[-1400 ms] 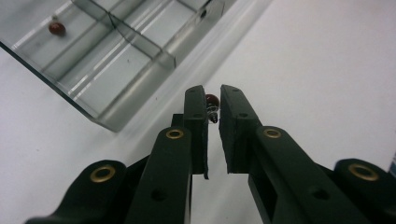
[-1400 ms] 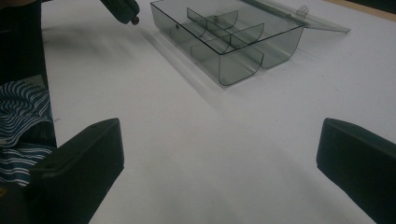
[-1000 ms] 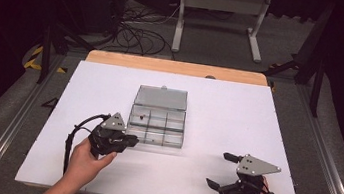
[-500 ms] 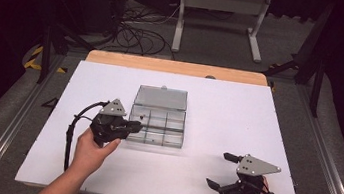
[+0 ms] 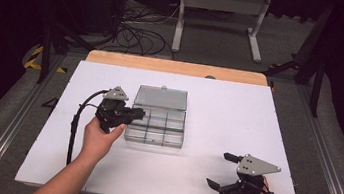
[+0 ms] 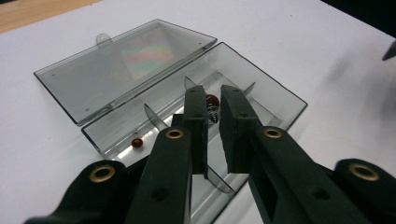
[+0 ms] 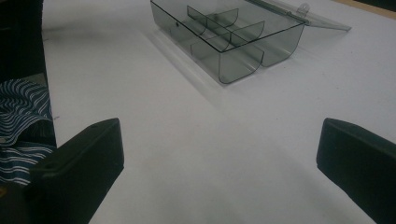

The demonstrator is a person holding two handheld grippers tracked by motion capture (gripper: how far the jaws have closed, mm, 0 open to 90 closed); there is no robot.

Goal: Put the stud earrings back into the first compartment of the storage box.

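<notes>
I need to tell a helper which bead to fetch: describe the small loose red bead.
On the white table lies an open smoky compartment box. The small red bead sits alone in its end compartment, smaller than the dark red bead beyond the left gripper.

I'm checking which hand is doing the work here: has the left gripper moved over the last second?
Yes. The left gripper has moved up the high view and slightly right, from near the box's front left corner to its left edge.

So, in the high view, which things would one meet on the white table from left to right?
Black cable → left claw → clear compartment box → right claw.
</notes>
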